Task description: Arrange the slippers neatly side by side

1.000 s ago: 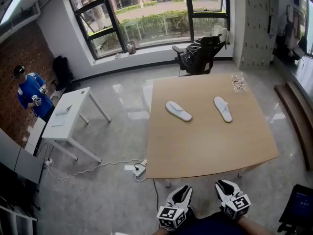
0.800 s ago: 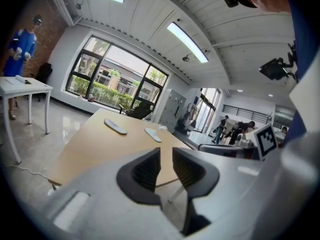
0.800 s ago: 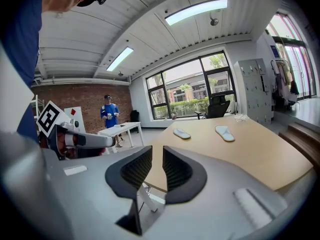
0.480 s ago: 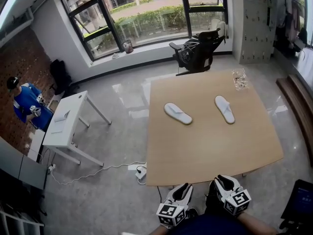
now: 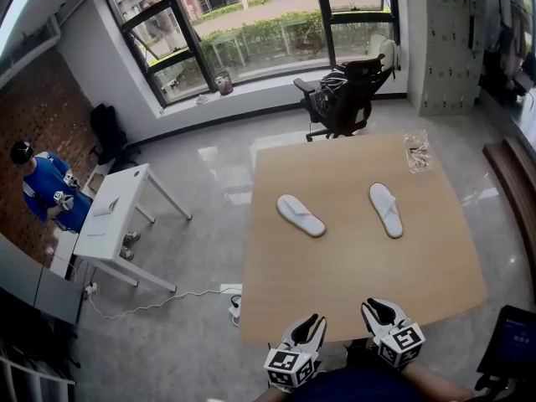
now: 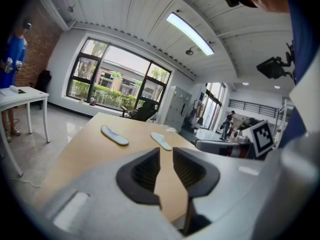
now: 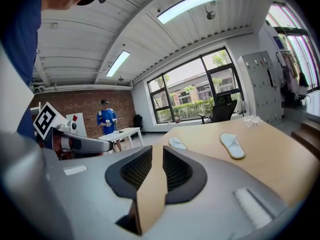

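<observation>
Two white slippers lie apart on the wooden table (image 5: 352, 266). The left slipper (image 5: 301, 215) is angled, toe toward the near right; the right slipper (image 5: 386, 209) points roughly straight away. Both also show far off in the left gripper view, left slipper (image 6: 115, 135) and right slipper (image 6: 161, 141), and in the right gripper view, left slipper (image 7: 177, 143) and right slipper (image 7: 232, 145). My left gripper (image 5: 311, 323) and right gripper (image 5: 373, 310) hover at the table's near edge, well short of the slippers. Each gripper, the left (image 6: 166, 156) and the right (image 7: 157, 156), has a narrow gap between its jaws, holding nothing.
A crumpled clear plastic wrapper (image 5: 416, 151) lies at the table's far right corner. A black office chair (image 5: 345, 90) stands beyond the table. A small white desk (image 5: 117, 212) and a person in blue (image 5: 46, 193) are at the left. A power strip (image 5: 233, 306) with its cable lies on the floor.
The view has drawn nearer to the table, so both grippers now hang over its near edge. The slippers have not moved on the table.
</observation>
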Action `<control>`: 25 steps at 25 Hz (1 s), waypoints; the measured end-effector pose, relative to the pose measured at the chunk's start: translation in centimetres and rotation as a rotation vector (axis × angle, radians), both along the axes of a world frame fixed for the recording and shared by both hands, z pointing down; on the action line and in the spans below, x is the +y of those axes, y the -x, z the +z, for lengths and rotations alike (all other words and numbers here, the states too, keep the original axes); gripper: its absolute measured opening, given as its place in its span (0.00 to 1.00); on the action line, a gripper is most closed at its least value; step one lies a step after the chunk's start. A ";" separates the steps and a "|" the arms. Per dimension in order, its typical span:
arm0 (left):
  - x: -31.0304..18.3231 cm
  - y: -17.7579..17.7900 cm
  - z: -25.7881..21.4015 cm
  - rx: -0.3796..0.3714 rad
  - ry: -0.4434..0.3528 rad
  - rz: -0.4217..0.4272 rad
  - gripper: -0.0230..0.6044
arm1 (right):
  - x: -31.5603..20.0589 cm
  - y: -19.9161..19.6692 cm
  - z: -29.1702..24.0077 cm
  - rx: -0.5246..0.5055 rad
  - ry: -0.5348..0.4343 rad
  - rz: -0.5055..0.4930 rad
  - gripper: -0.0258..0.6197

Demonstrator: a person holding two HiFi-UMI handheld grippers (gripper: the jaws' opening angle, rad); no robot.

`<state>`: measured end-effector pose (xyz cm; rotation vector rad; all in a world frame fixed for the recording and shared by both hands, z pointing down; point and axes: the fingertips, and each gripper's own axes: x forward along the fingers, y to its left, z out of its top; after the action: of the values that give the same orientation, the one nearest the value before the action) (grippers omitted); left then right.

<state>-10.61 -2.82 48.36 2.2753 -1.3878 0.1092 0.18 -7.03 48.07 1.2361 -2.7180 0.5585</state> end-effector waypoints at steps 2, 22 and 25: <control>-1.8 -0.7 -0.5 -0.008 -0.001 -0.008 0.17 | -1.8 -1.0 0.5 0.001 -0.005 -0.008 0.15; -16.1 -1.2 2.1 -0.134 0.016 -0.168 0.18 | -15.5 -10.5 5.1 0.024 0.063 0.053 0.14; -17.4 -0.4 4.0 -0.175 0.048 -0.154 0.19 | -17.1 -10.9 5.7 0.036 0.071 0.067 0.16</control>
<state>-10.22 -20.21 52.33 2.1537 -1.6262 0.2943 11.13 -24.10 53.78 1.3106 -2.6123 0.6281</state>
